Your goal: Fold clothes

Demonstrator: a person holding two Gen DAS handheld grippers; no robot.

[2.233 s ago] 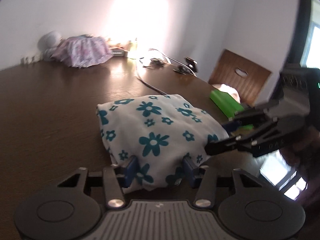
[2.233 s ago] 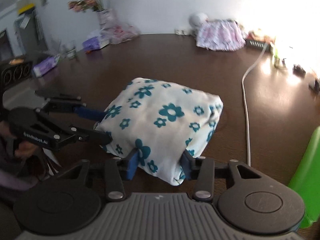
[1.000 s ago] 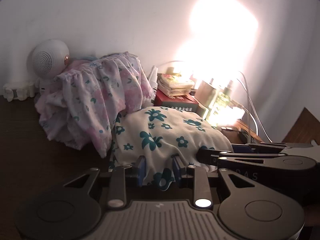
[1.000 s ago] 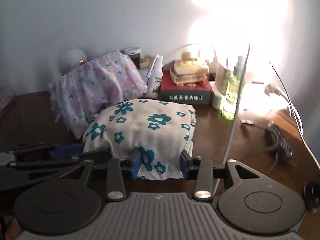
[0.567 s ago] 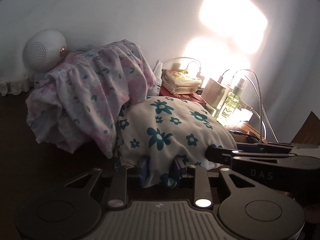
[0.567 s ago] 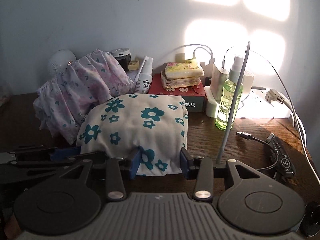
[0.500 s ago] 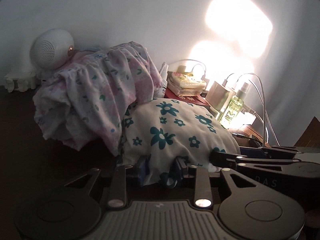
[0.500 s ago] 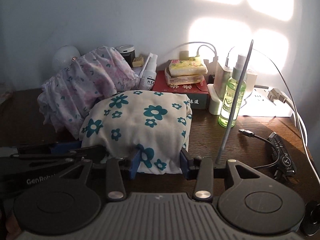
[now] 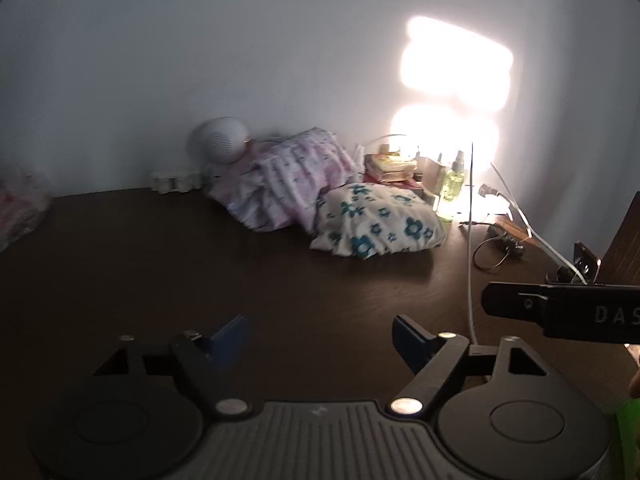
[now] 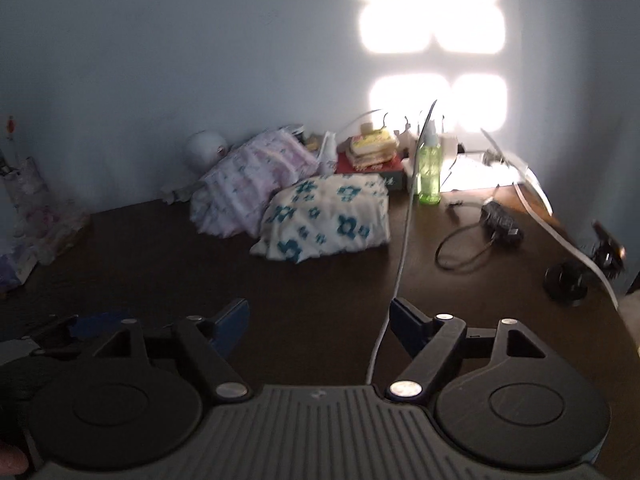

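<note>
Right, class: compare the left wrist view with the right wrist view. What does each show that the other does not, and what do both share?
Only the left wrist view: the left gripper, jaws opening with nothing between them.

Only the right wrist view: the right gripper, likewise opening and empty, and a round black stand.

Both: the folded white cloth with teal flowers on the dark table, the pink floral bundle, the white speaker and the green spray bottle.

Your table (image 10: 160, 264) is dark wood with a dull sheen. On it the folded cloth (image 10: 328, 216) looks like soft matt cotton, cream with teal flowers, beside a frilly pink cloth (image 10: 248, 176). The green bottle (image 10: 429, 176) is clear glossy plastic, and the cable (image 10: 400, 240) is smooth white.
</note>
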